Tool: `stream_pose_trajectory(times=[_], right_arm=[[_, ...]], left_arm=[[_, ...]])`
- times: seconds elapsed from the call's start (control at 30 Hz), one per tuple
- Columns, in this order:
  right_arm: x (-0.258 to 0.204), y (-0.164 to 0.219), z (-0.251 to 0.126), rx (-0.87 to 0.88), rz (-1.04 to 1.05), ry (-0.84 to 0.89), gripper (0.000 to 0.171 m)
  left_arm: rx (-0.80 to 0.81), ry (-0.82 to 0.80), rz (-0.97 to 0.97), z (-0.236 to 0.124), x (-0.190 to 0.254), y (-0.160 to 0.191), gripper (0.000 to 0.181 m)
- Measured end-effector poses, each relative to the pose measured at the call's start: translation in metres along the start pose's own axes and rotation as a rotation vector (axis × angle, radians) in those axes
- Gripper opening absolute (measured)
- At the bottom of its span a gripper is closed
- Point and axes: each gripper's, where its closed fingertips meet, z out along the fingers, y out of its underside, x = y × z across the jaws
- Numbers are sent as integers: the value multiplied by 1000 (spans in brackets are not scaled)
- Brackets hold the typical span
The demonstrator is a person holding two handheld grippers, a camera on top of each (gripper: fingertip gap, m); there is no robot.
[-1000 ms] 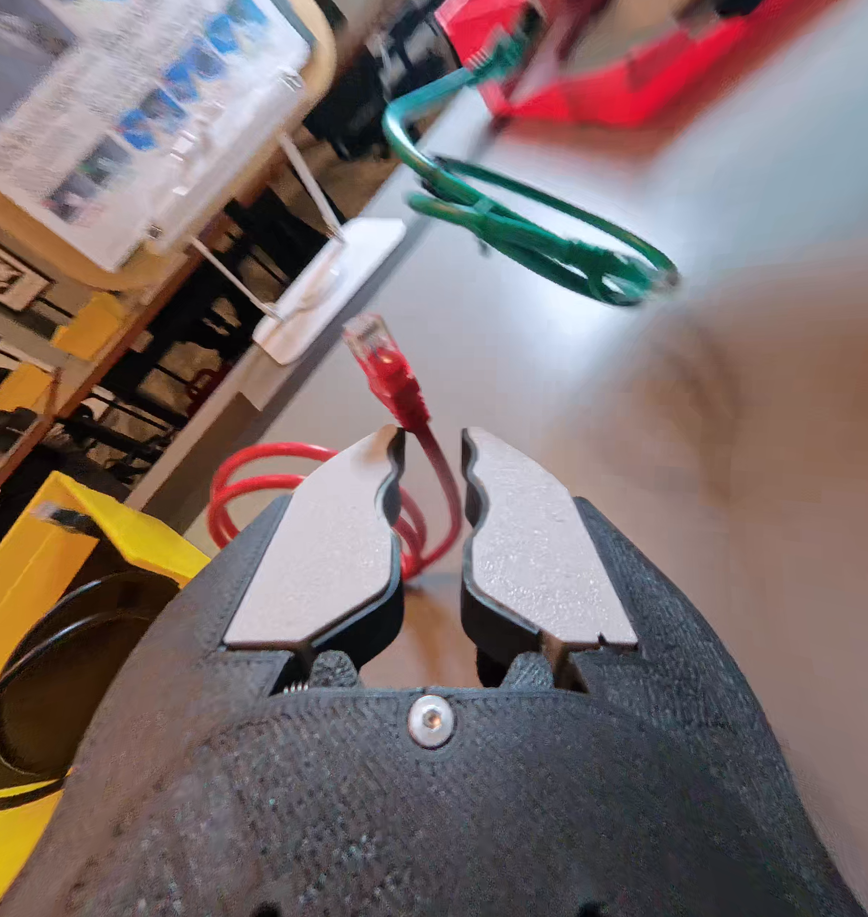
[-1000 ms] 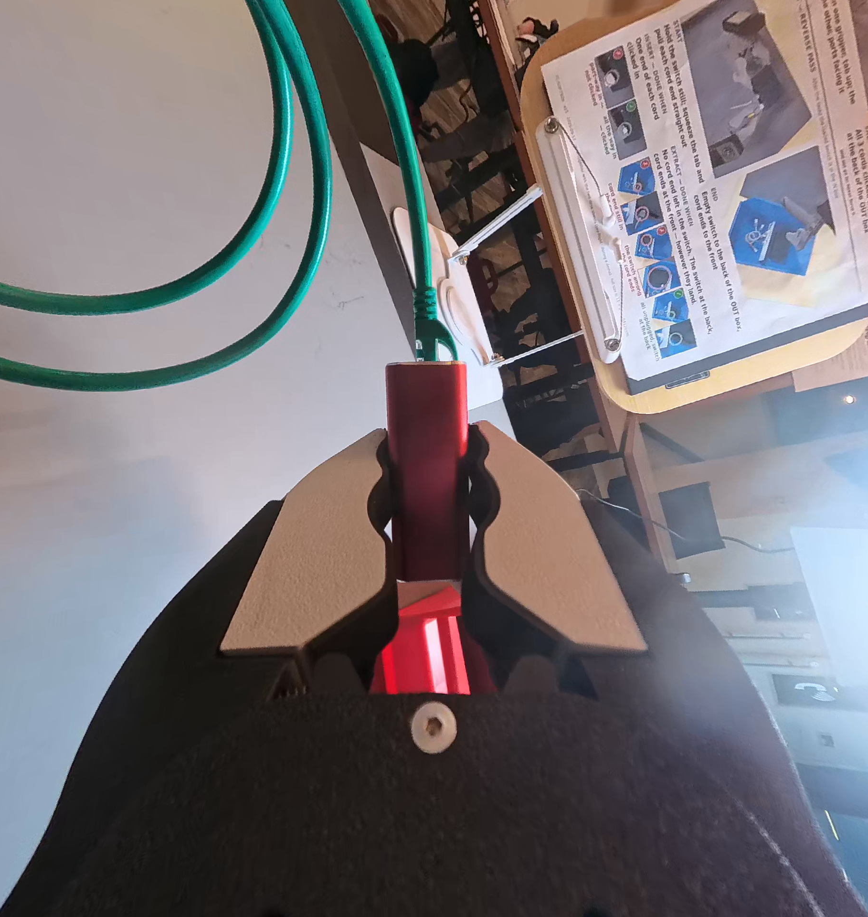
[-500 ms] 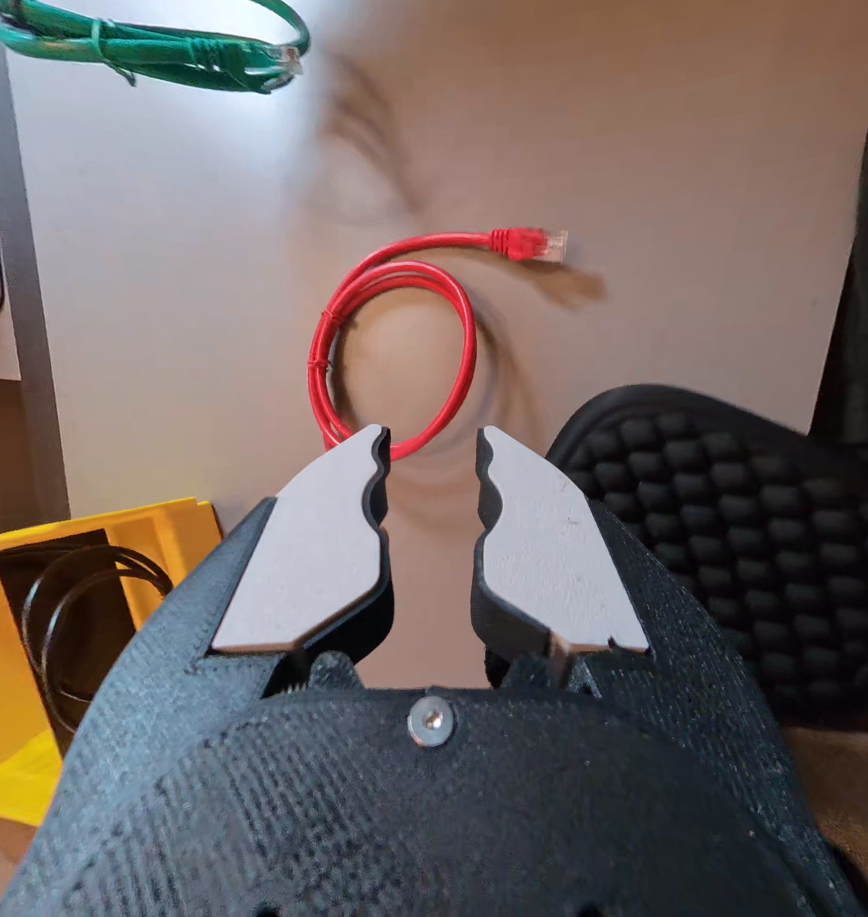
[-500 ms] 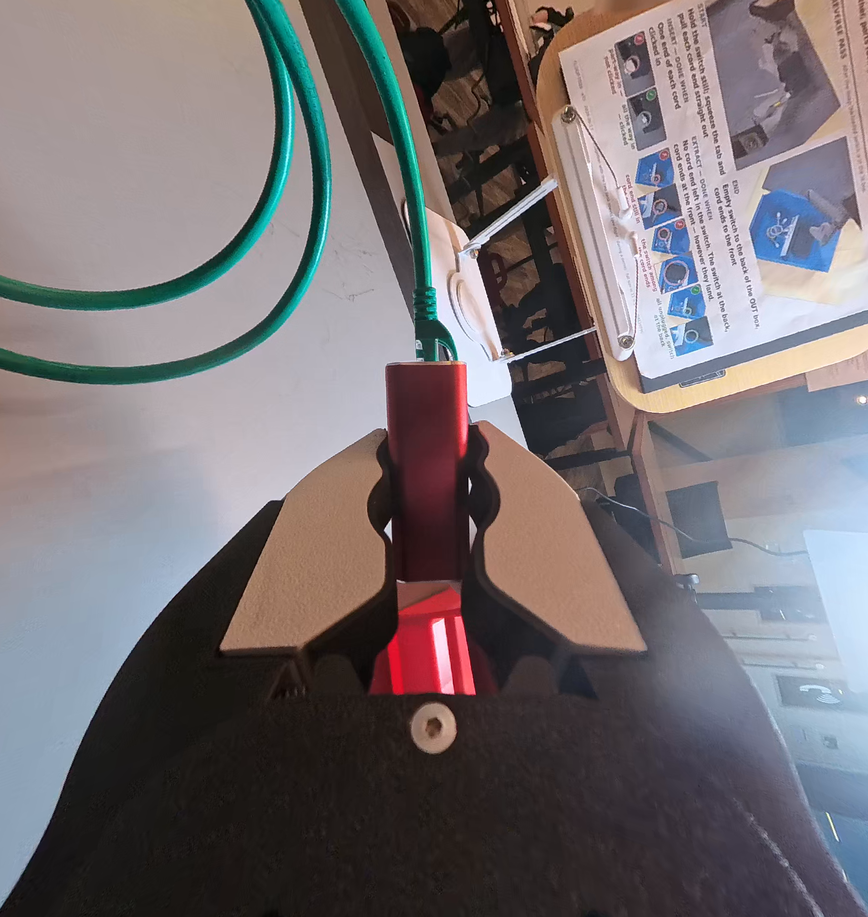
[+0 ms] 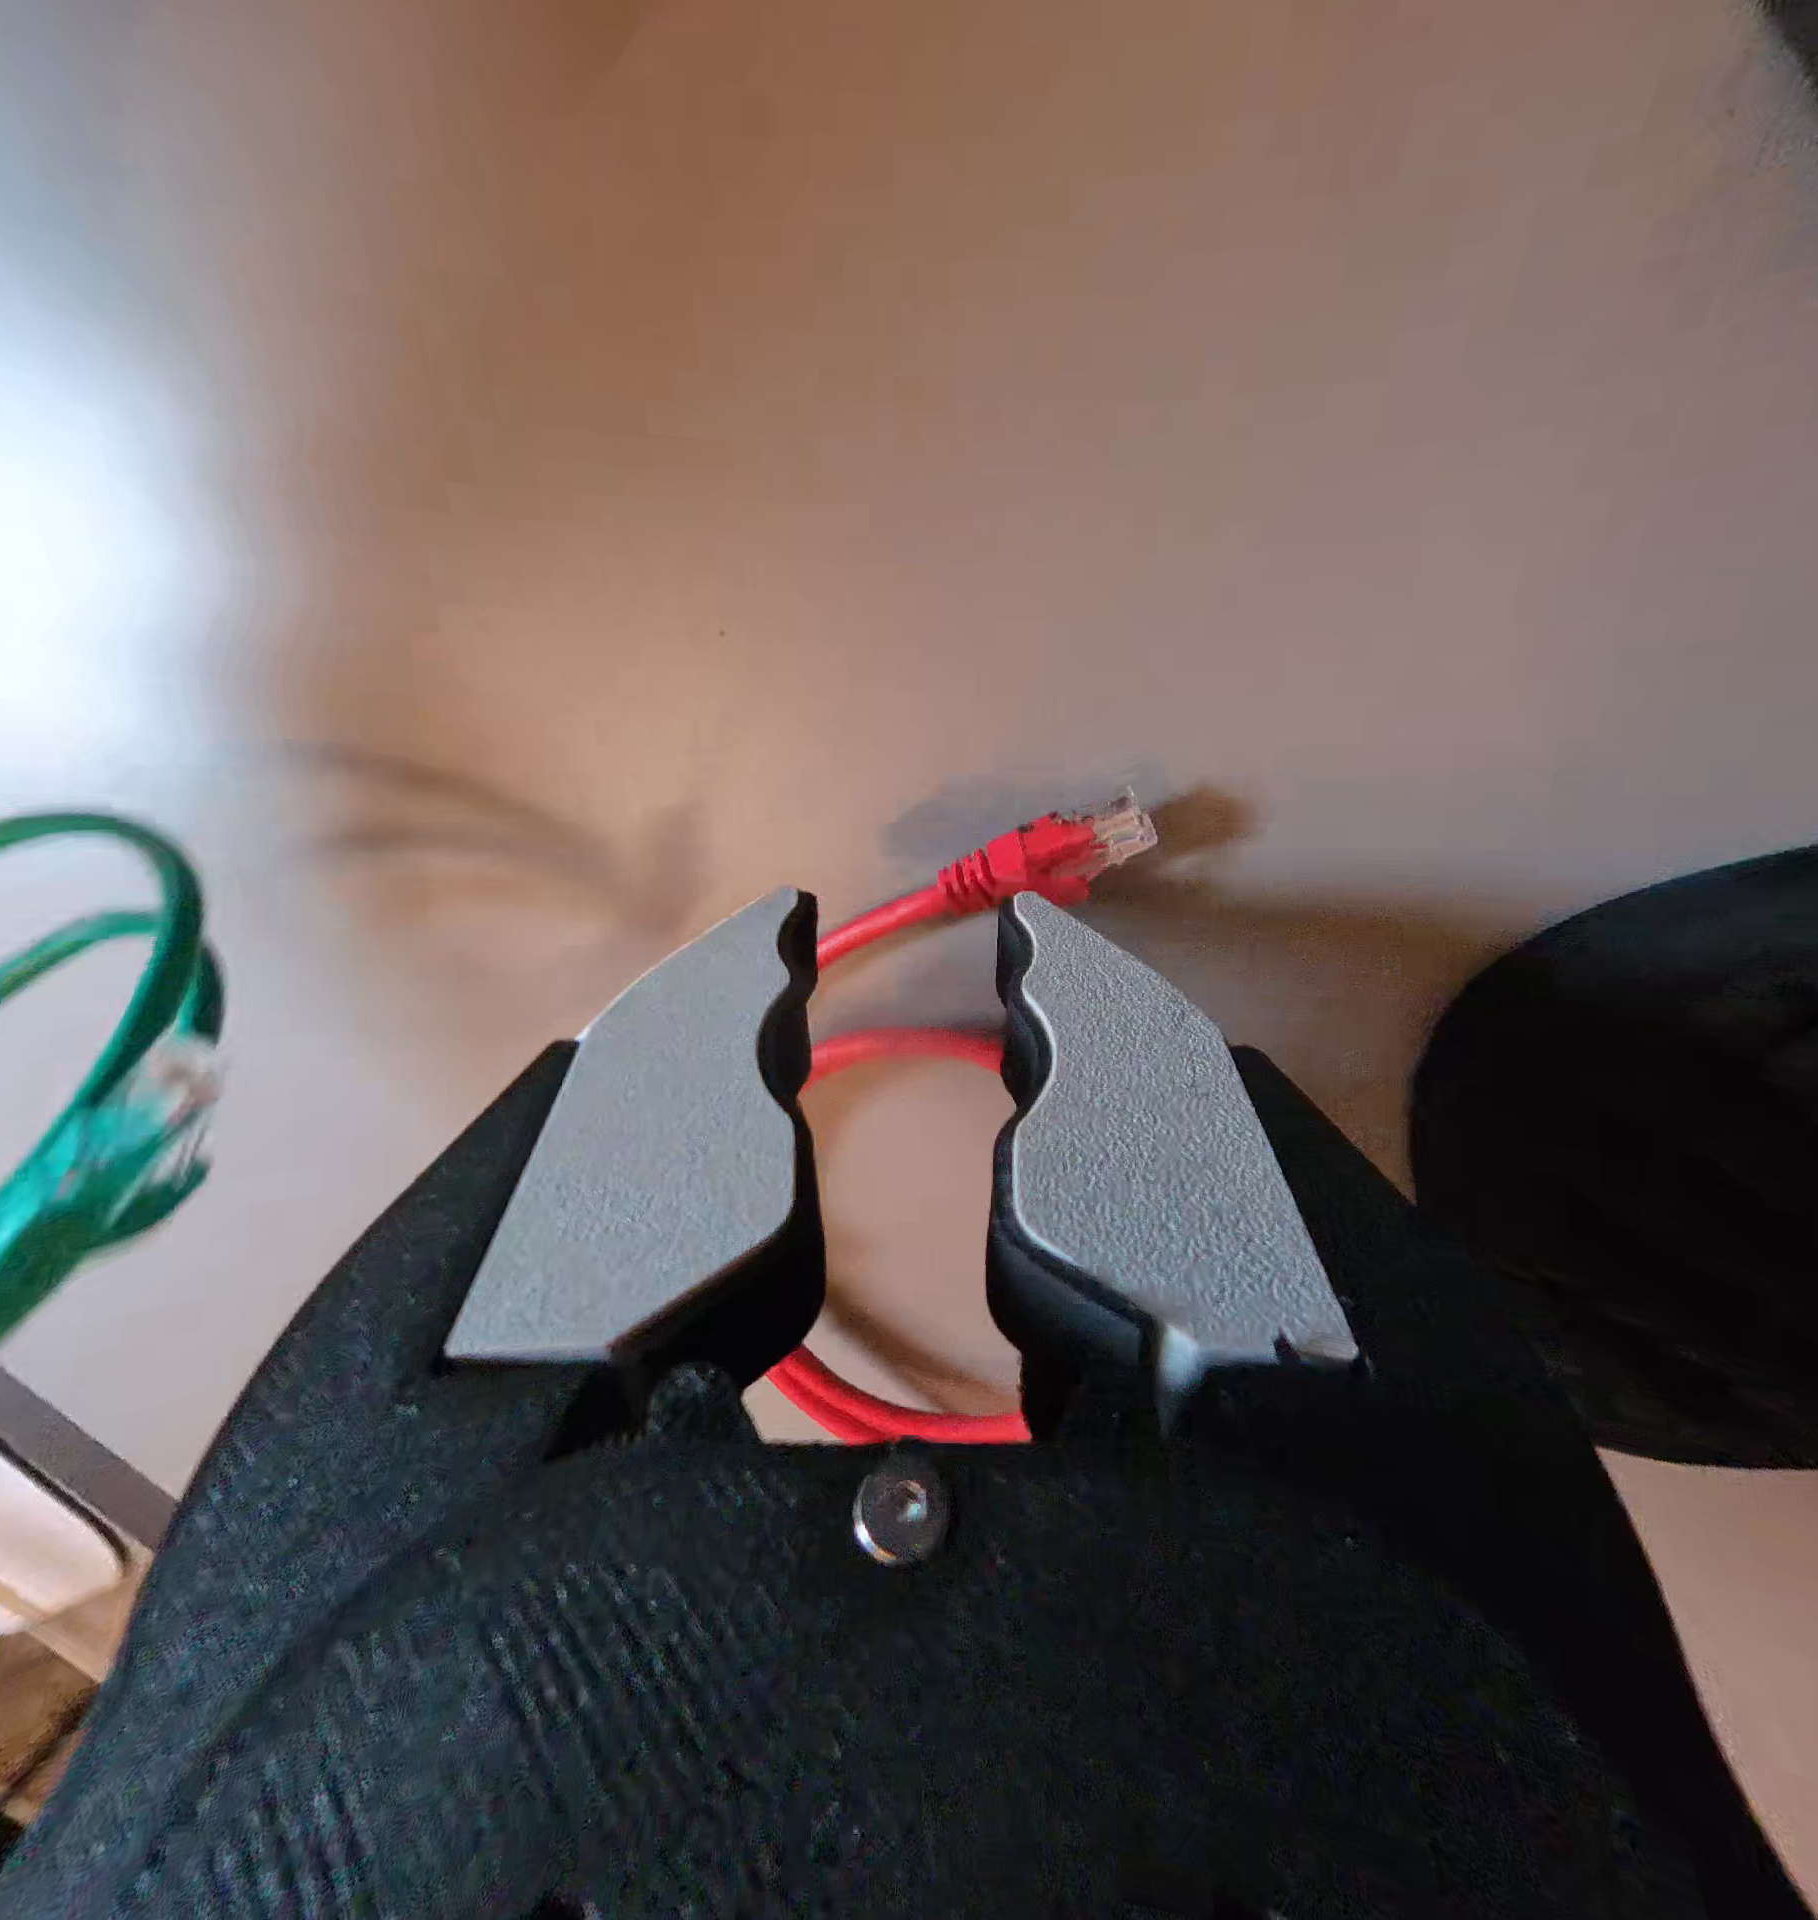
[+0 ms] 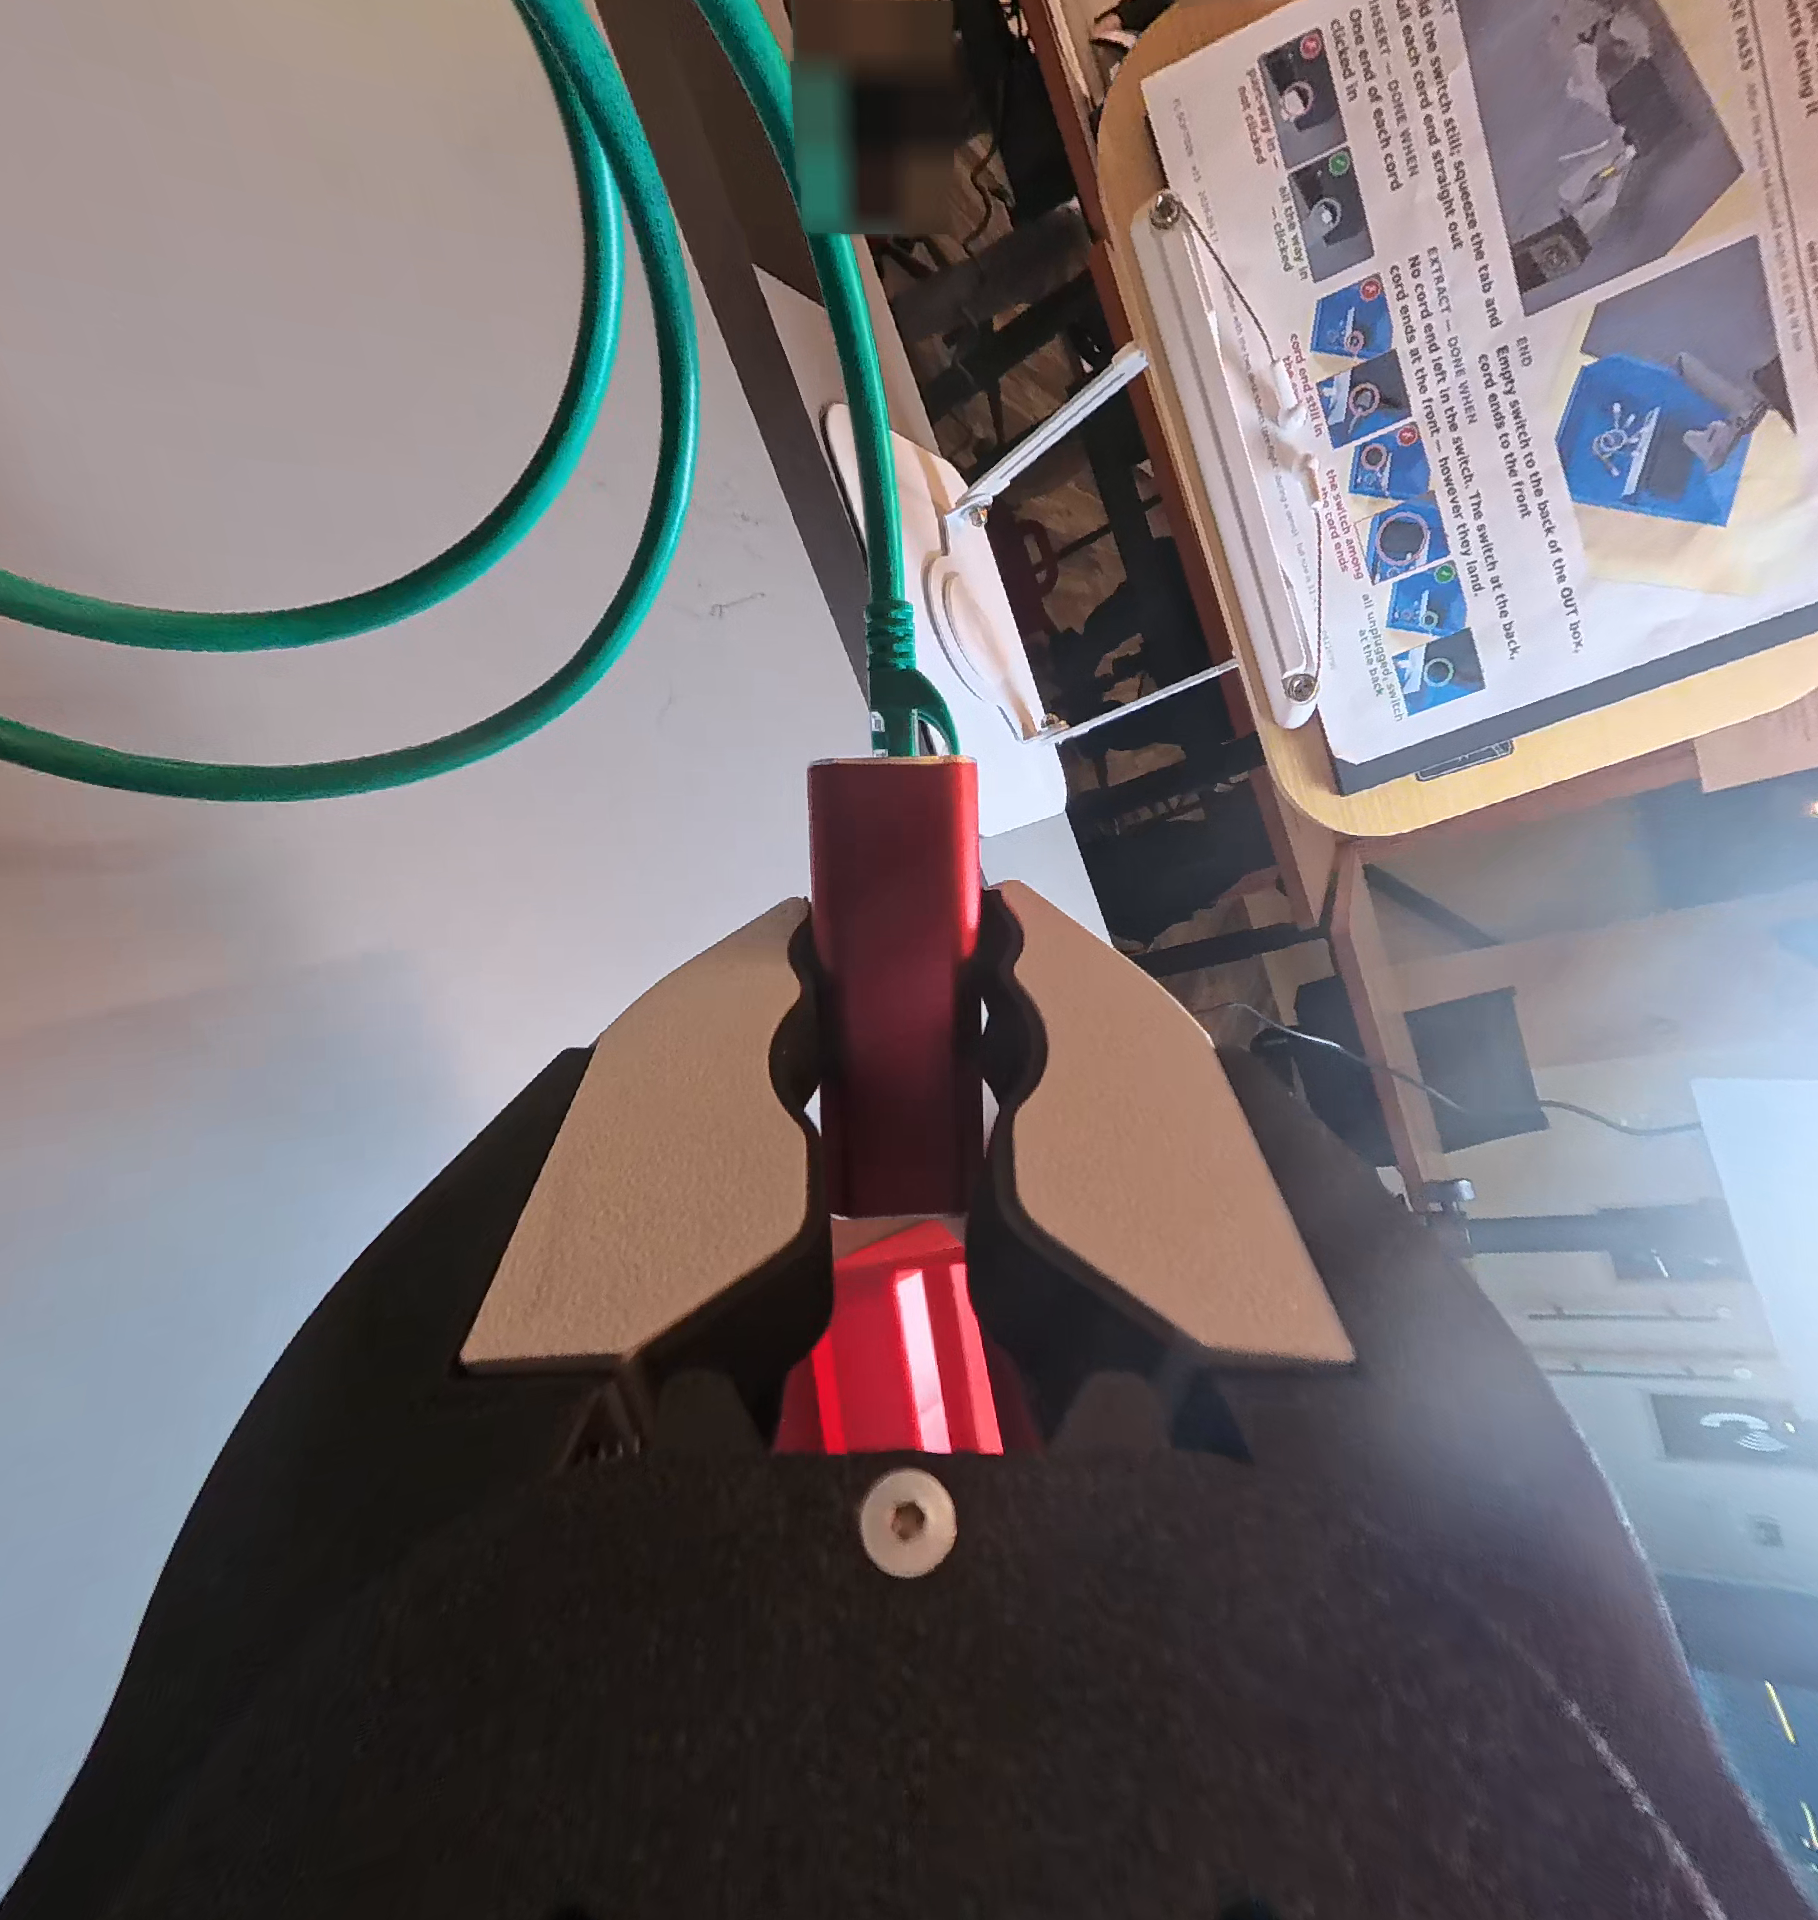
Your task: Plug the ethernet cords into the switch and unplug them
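Note:
In the left wrist view my left gripper (image 5: 905,914) is open and empty, low over a coiled red ethernet cord (image 5: 884,1044) on the table. The cord's red plug with a clear tip (image 5: 1061,840) lies just beyond the right fingertip. A loose end of the green cord (image 5: 126,1122) lies at the left. In the right wrist view my right gripper (image 6: 894,914) is shut on the red switch (image 6: 889,997). One end of the green ethernet cord (image 6: 889,665) is plugged into the switch's far end, and its loops (image 6: 531,582) hang to the left.
A black padded object (image 5: 1653,1143) lies close on the right of the left gripper. A white stand (image 6: 978,582) at the table edge holds an instruction board (image 6: 1507,364). Shelving and desks stand beyond the table edge. Some 30 cm of space lies between my two pairs of fingers.
My left gripper has moved down and forward over the red coil, so the cord now lies between its open fingers. The right gripper still holds the switch, shifted only slightly.

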Motion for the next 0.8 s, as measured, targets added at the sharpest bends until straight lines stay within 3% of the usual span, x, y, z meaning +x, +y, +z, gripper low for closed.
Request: stream_pose_trajectory(times=[0.23,0.4,0.53,0.7,0.8], right_arm=[[3,10,1,-17,23,1,27],[5,14,2,-19,27,3,27],[4,14,2,-21,26,2,27],[5,12,1,-11,26,5,27],[3,11,2,-9,20,-2,27]], left_arm=[[-46,157,89,17,8,7,36],[134,153,-14,19,4,-5,21],[217,49,-232,21,-21,-2,17],[211,-51,-730,18,-55,50,12],[251,-121,-821,11,-64,70,14]])
